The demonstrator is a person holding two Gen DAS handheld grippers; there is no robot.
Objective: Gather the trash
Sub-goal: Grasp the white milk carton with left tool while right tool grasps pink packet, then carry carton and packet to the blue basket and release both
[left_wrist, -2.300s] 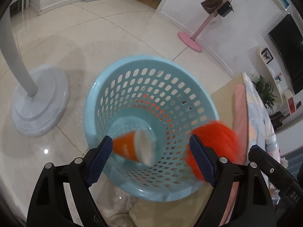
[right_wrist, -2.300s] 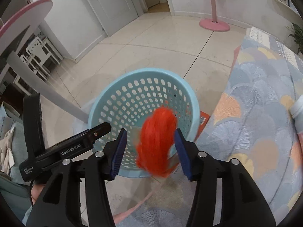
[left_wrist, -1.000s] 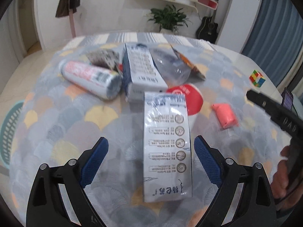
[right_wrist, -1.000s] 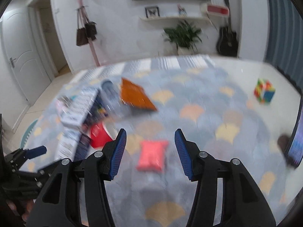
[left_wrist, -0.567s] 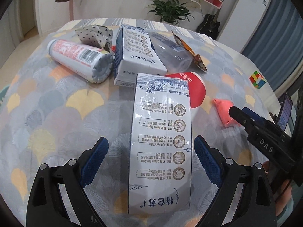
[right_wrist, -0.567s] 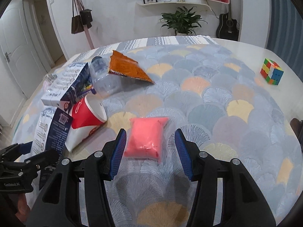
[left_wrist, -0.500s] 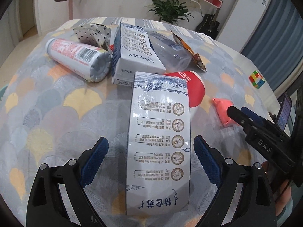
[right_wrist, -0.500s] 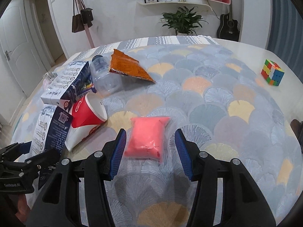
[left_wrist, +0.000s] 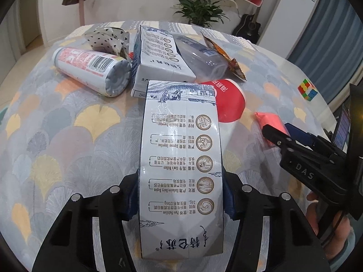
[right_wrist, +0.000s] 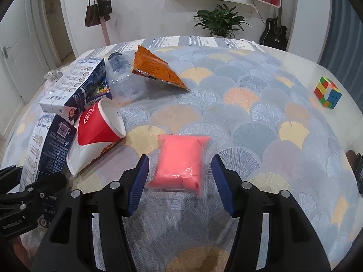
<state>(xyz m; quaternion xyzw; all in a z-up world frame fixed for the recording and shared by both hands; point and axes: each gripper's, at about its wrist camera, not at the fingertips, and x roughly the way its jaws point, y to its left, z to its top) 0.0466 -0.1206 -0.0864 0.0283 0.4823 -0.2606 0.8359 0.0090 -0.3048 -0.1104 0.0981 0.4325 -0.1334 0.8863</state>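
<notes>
Left gripper (left_wrist: pixel 181 198): fingers closed in on the near end of a tall white-and-navy milk carton (left_wrist: pixel 181 165), one blue pad pressed to each long side. Carton lies flat on the counter (left_wrist: pixel 68 140) under a grey cloth with fan-shaped scales, its far end toward 12 o'clock. Whether the carton is off the cloth cannot be told.

Beyond the carton's far end: second white-and-navy carton (left_wrist: pixel 156 61) at 12, white cylindrical can with red print (left_wrist: pixel 90 69) at 10–11, crumpled white paper with black hearts (left_wrist: pixel 106 39) behind the can. Clear plastic bottle (left_wrist: pixel 199 56) lies against the second carton; orange foil wrapper (left_wrist: pixel 226 59) just past it at 1 o'clock. Red paper cup (left_wrist: pixel 229 104) on its side, touching the held carton's far right corner.

Right gripper (right_wrist: pixel 179 182): fingers spread wide, gripping nothing, hovering either side of a pink sealed plastic pouch (right_wrist: pixel 180 164) flat on the cloth. Pads flank the pouch's near half, clear of it. Rubik's cube (right_wrist: pixel 327 91) well apart at 2 o'clock, near the counter edge.
</notes>
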